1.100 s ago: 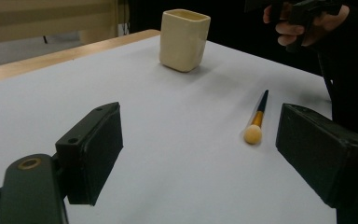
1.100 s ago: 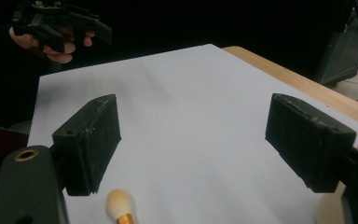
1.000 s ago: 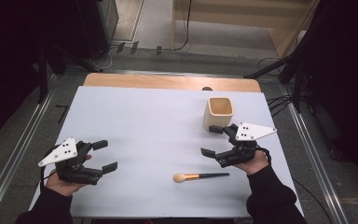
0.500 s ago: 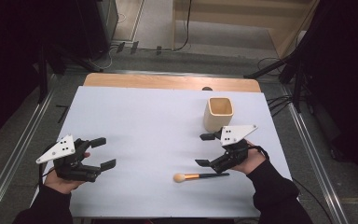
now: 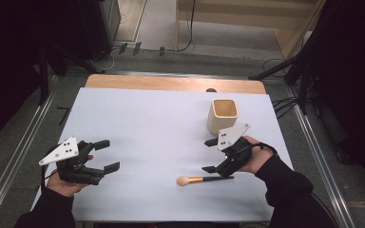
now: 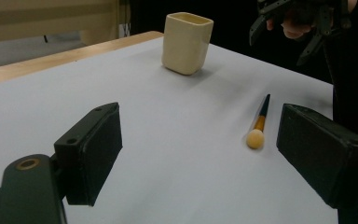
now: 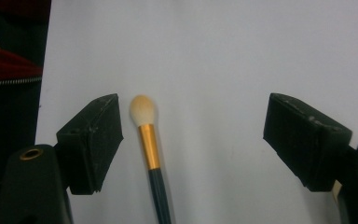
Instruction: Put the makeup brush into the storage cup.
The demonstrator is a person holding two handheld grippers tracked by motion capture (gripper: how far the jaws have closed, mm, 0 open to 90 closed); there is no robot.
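A makeup brush with a cream tip, gold ferrule and dark handle lies flat near the table's front edge. My right gripper is open just above its handle end, and nothing is between the jaws. In the right gripper view the brush lies between the jaws, close to the left one, with the right gripper spread wide. My left gripper is open at the front left, holding nothing. From the left gripper view the brush lies ahead to the right.
A cream square cup stands upright behind the right gripper; the cup looks empty at its rim. The white table sheet stretches between both hands. A wooden strip marks the far edge.
My right gripper has moved left and toward the front edge, closing in over the brush handle. The left gripper has barely shifted. The brush and cup lie where they were.
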